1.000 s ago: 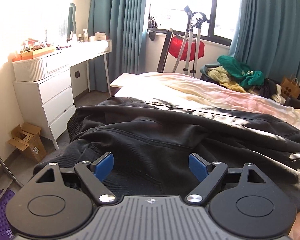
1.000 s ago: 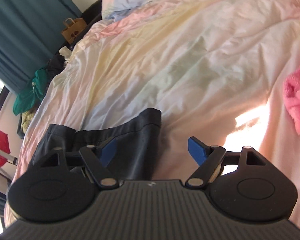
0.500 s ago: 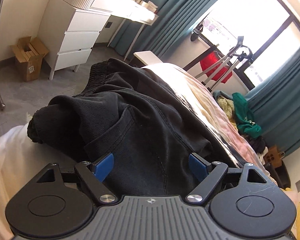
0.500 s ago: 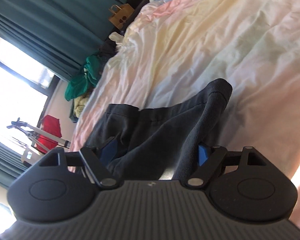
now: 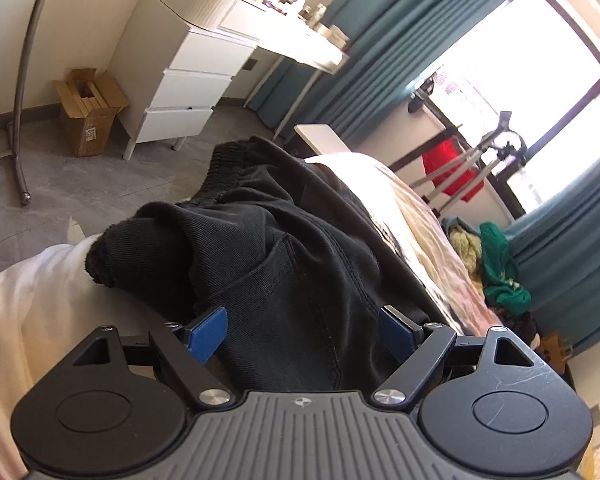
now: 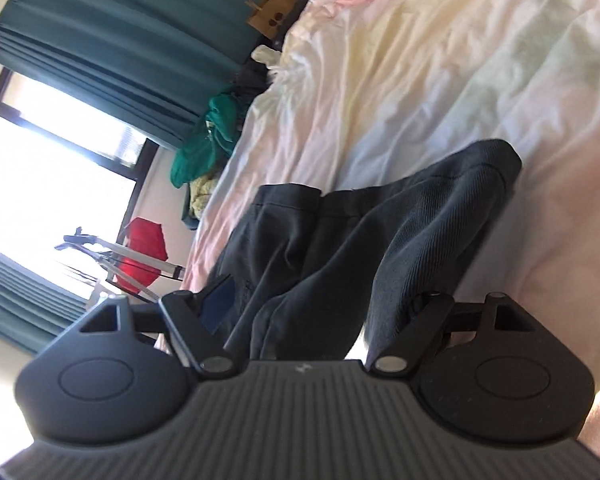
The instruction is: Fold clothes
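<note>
A white drawer unit (image 5: 180, 80) stands beside a cardboard box (image 5: 90, 112). Teal curtains (image 6: 132, 40) flank the window (image 5: 512, 64). A paper bag (image 6: 270, 14) stands near the bed (image 6: 440, 60).

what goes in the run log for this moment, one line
task: fold clothes | item: black pants on bed | left claw: open over the pants | right claw: closing, pant leg between jaws
</note>
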Tool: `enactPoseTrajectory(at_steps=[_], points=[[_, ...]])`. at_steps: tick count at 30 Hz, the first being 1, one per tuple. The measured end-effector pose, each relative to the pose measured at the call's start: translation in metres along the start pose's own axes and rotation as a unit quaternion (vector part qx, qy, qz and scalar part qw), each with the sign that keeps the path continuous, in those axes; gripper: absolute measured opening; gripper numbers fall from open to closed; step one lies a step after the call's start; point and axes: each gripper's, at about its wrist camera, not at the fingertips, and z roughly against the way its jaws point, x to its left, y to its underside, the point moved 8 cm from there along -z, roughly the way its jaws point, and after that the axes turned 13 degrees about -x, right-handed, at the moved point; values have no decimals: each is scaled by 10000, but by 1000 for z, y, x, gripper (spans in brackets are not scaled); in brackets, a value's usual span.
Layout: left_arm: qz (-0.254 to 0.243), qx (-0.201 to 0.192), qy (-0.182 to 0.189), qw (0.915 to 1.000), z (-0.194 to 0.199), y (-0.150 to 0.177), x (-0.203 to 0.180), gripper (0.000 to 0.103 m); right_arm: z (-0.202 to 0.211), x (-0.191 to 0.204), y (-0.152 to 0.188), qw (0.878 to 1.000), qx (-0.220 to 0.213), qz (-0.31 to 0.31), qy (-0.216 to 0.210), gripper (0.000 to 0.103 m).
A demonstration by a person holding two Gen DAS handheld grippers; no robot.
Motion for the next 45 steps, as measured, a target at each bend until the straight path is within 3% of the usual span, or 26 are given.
enactPoseTrajectory(at_steps=[4,6,8,13,18,20,22,27,28,31,34,39,45], points=[[504,-590,-175,9968,21,-19,16,91,-6,-9,8,9984,280,216,442,52],[752,-635,-282,9947,25,-22,24,91,-5,-16,6,9974,217,191,661,23],[954,-580,-426,9928,25,-23,33,91,1,-22,1,9966,-9,109,814,7],[1339,-218,-667,9885,17,-17,52,91,10,-21,-9,9970,-363,-97,676,6],[1642,621,-282,9841,-13,8,53,90,9,-18,-10,9966,-442,-97,684,6],[1826,1078,-132,9772,-29,22,51,84,8,-17,-10,9965,-452,-101,702,6],[2035,1264,-12,9709,-38,28,50,74,5,-17,-10,9962,-475,-127,724,6],[2099,1096,252,9712,-55,22,47,70,4,-6,-10,9957,-621,135,678,6],[2141,1111,263,9701,-59,24,50,60,4,-3,-10,9954,-652,229,663,6],[2214,1083,425,9682,-64,27,55,12,3,3,-10,9942,-744,420,654,6],[1836,611,829,9776,-54,11,50,9,8,7,-13,9934,-904,423,563,6],[1639,-17,1062,9808,-24,-5,43,6,25,15,-24,9910,-1201,436,402,6],[1538,-777,1359,9756,26,-34,20,6,52,15,-32,9898,-1356,279,345,5]])
